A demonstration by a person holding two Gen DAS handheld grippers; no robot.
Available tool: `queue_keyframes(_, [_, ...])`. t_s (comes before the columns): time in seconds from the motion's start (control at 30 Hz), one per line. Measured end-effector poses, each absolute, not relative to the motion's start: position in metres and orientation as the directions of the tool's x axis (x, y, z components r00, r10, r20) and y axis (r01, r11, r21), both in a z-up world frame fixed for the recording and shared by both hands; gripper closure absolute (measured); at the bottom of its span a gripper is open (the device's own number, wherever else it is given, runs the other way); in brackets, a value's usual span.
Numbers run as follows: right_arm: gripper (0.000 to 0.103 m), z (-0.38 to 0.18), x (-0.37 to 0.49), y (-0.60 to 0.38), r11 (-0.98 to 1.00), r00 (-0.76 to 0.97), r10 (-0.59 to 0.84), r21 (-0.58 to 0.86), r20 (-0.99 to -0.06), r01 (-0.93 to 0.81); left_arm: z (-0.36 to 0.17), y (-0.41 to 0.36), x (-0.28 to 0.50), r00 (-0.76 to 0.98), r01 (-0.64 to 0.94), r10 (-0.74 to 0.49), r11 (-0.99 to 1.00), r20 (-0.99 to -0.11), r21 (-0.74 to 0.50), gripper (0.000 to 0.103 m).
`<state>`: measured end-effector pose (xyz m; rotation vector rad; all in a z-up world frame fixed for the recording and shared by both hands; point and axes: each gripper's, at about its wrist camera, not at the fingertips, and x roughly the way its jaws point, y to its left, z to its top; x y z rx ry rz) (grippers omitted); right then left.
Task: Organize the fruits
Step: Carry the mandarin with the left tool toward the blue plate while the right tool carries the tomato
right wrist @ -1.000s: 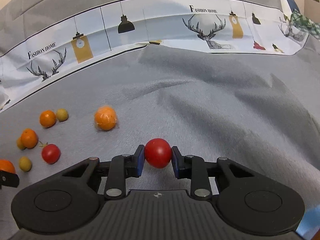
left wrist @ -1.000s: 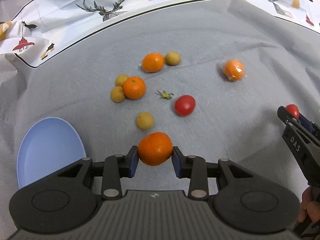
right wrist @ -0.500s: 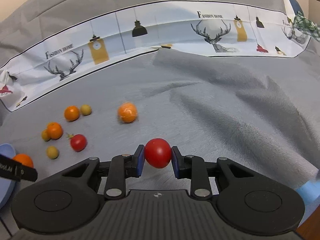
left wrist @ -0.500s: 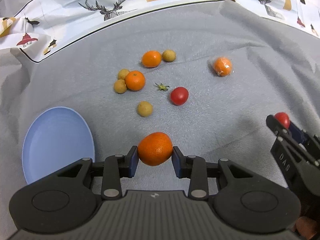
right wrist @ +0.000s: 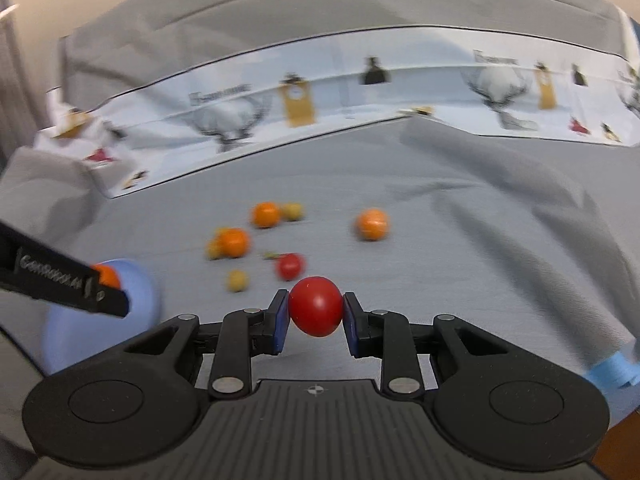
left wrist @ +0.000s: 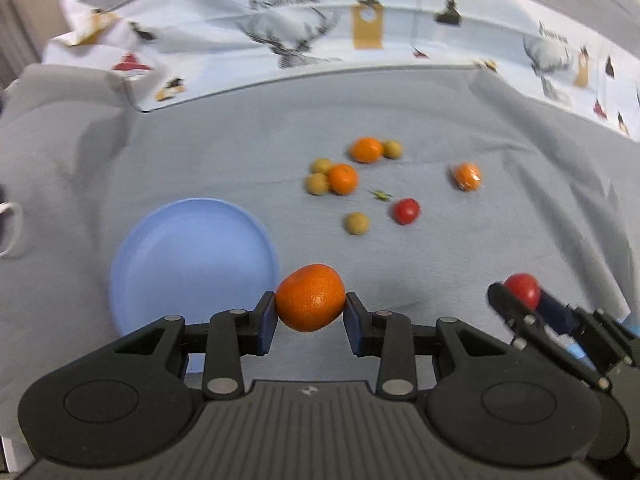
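My left gripper (left wrist: 310, 314) is shut on an orange mandarin (left wrist: 310, 297), held above the cloth by the right rim of a blue plate (left wrist: 192, 256). My right gripper (right wrist: 315, 318) is shut on a red tomato (right wrist: 316, 306); it also shows in the left wrist view (left wrist: 522, 289) at the right. Loose on the grey cloth lie three mandarins (left wrist: 343, 178), one of them wrapped (left wrist: 467, 176), several small yellow fruits (left wrist: 357, 223) and another red tomato (left wrist: 405, 211).
A grey cloth (left wrist: 460, 240) covers the surface, with a white printed band (left wrist: 360, 32) folded along the back. A second blue object (right wrist: 612, 368) shows at the right edge of the right wrist view. A green stem (left wrist: 381, 194) lies among the fruit.
Both grippers have pulled back and swung left, each still holding its fruit. The blue plate has come further into view; the loose fruit now looks farther away and sits right of centre.
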<state>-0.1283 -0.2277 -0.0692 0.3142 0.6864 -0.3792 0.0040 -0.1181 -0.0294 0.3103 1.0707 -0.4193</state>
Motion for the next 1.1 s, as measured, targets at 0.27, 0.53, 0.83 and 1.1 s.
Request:
queue_keyframes(0.27, [0.074, -0.036, -0.099, -0.159, 0.942, 0.722, -0.09, 0.177, -0.686, 0.286, 0.002, -0.038, 0.015, 0.482, 0.362, -0.151, 0.931, -0.863, 0.039, 0.063])
queue_keyframes(0.53, [0.073, -0.023, -0.082, -0.114, 0.962, 0.713, -0.022, 0.18, -0.701, 0.207, 0.014, 0.017, 0.025, 0.513, 0.284, -0.134, 0.959, -0.848, 0.02, 0.063])
queue_keyframes(0.83, [0.074, -0.022, -0.067, -0.093, 0.975, 0.7, -0.001, 0.154, -0.714, 0.159, 0.011, 0.039, 0.036, 0.51, 0.254, -0.126, 0.967, -0.851, 0.009, 0.063])
queue_keyframes(1.1, [0.073, -0.029, -0.056, -0.09, 0.978, 0.682, 0.006, 0.146, -0.731, 0.148, 0.003, 0.038, 0.047, 0.494, 0.249, -0.119, 0.968, -0.861, 0.009, 0.063])
